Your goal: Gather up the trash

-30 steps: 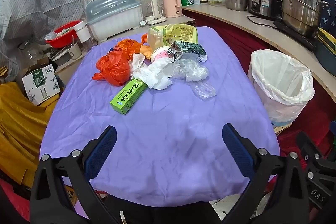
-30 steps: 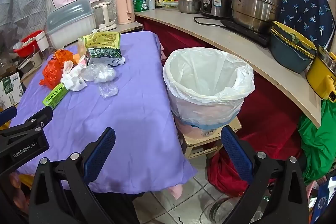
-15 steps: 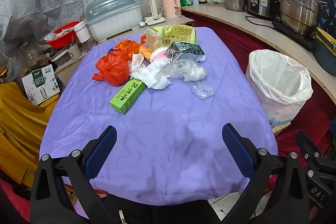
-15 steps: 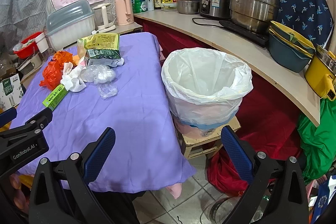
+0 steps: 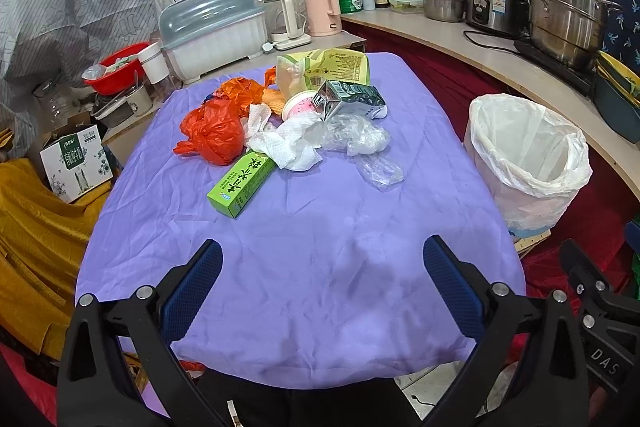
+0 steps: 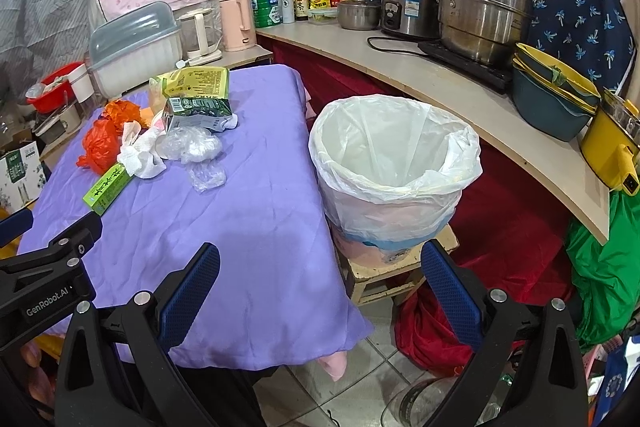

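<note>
In the left wrist view, the left gripper is spread wide and holds nothing; it hangs above the near part of the purple tablecloth. The trash lies in one heap on the far half of the table, well apart from the blue fingertips: a green box is nearest, then white tissue, an orange bag, clear plastic wrap, a small clear piece, a dark carton and a yellow-green pouch. The lined bin stands beside the table, on the right.

In the right wrist view, the right gripper is also wide open and empty, over the table's right edge. The bin is just ahead of it, on a low stool. The heap, with the green box and tissue, lies far to the left.
</note>
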A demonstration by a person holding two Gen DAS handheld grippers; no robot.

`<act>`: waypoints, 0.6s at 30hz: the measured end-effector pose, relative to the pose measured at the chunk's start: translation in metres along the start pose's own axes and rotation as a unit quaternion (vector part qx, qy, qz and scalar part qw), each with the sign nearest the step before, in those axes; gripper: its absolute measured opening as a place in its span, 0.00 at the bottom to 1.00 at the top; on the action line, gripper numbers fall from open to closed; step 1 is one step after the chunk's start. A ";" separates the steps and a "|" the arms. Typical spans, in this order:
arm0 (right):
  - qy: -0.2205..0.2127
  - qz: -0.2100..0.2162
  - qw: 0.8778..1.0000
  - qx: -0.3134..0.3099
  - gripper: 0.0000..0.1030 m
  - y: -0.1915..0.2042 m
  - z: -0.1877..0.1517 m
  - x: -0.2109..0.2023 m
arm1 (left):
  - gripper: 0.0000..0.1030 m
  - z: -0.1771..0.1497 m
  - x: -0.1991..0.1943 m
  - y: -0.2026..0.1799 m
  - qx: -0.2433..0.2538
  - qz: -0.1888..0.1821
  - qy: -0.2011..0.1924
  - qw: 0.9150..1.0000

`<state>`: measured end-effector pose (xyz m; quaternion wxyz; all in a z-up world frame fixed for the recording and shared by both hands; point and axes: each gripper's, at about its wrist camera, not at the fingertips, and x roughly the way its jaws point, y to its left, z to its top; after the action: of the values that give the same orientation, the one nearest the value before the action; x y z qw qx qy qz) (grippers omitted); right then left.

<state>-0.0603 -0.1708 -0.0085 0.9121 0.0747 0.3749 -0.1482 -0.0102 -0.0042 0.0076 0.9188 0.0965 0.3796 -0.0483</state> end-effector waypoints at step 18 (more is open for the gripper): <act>-0.001 -0.001 1.000 -0.004 0.94 0.008 0.000 0.000 | 0.93 -0.002 0.001 0.004 -0.003 -0.003 0.002 1.000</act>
<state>-0.0576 -0.1633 -0.0086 0.9128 0.0704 0.3743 -0.1473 -0.0101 0.0006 0.0059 0.9184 0.0928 0.3814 -0.0496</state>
